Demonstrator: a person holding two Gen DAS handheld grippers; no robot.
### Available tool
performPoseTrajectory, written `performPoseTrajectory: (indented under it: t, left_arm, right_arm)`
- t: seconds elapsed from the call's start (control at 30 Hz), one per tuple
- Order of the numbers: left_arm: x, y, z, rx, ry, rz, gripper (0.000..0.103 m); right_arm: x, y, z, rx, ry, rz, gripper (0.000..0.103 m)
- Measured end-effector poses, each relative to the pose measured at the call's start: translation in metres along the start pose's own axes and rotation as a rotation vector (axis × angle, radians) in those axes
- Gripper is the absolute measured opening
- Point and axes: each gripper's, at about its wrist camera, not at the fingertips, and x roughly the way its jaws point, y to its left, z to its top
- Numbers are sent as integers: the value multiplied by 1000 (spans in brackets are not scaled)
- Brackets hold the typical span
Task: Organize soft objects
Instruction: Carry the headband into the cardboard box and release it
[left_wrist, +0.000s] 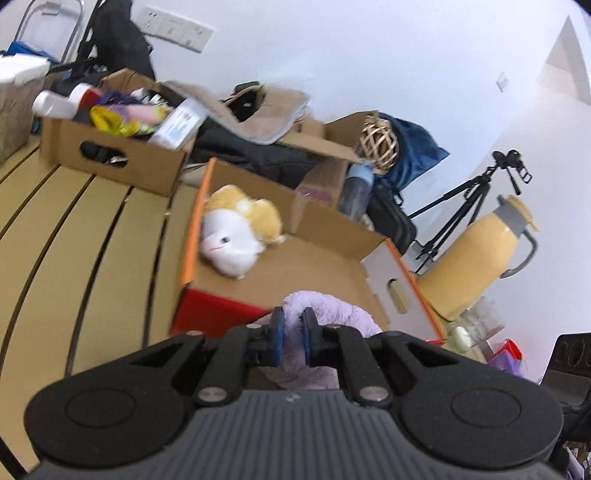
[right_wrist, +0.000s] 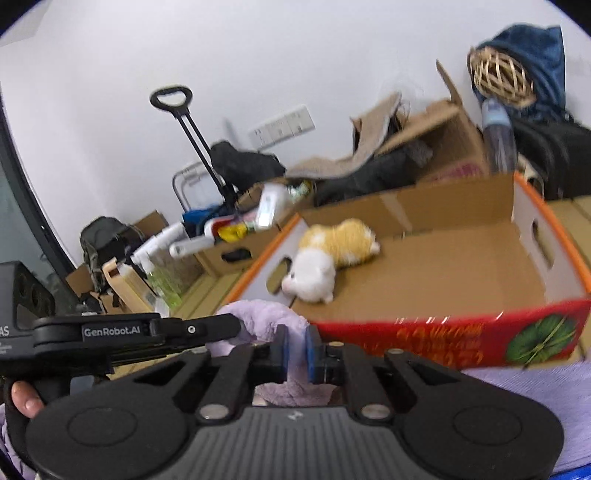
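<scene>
A lilac fluffy cloth (left_wrist: 332, 314) (right_wrist: 266, 321) hangs in front of a red and orange cardboard box (left_wrist: 221, 306) (right_wrist: 443, 339). My left gripper (left_wrist: 293, 325) is shut on one part of the cloth. My right gripper (right_wrist: 296, 349) is shut on another part. In the right wrist view the left gripper (right_wrist: 236, 326) comes in from the left, with a person's thumb (right_wrist: 22, 402) on its handle. A white and yellow plush animal (left_wrist: 236, 229) (right_wrist: 332, 254) lies inside the box, at its left side.
A brown carton (left_wrist: 110, 155) (right_wrist: 229, 247) full of bottles and packets stands behind on the slatted wooden top (left_wrist: 74, 236). Behind the box are dark bags, a beige towel (left_wrist: 258, 110), a wicker ball (left_wrist: 378, 142) and a blue bottle (right_wrist: 498, 133). A yellow jug (left_wrist: 480, 254) and a tripod (left_wrist: 465, 206) stand at the right.
</scene>
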Motion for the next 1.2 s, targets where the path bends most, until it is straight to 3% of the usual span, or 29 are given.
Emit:
performPoseTrajectory:
  t: [0.13,0.27,0.43,0.57,0.63,0.73,0.8,0.9,1.0,1.07,1.2]
  left_arm:
    - [5,-30,12,36,-4,-36,10]
    - [41,-64,42,73,37,-76,10]
    - [116,-97,82,106,84,-84,10]
    - [165,-106,99,158,-2,-143,10]
    - [198,-105,97,197,61,-140,16]
    - [243,-93,87,185,225,-4,16]
    - [246,-86,83,158,238,-18,18]
    - [237,-82,84,149,230,-26,39]
    - [222,-82,90,151,225,4,39]
    - [202,-86,96,153,207,16,39]
    - [144,-100,110,175,153,28,49]
  right_arm:
    - [-25,-11,21,-24,-36,-10,9]
    - [-29,-39,60,-46,-52,-64,9]
    - [-2,-87,116,-99,-40,-144,9]
    - [34,-111,138,-303,-112,-212,9]
    - [57,-124,137,-415,-110,-255,11]
    - [93,-146,126,-492,23,-308,13]
    - [103,-153,116,-505,90,-314,13]
    - [105,-150,105,-536,163,-343,16]
    - [91,-145,108,-515,154,-336,33]
    - [74,-138,118,-473,130,-331,35]
    - [24,-114,137,-428,65,-330,37]
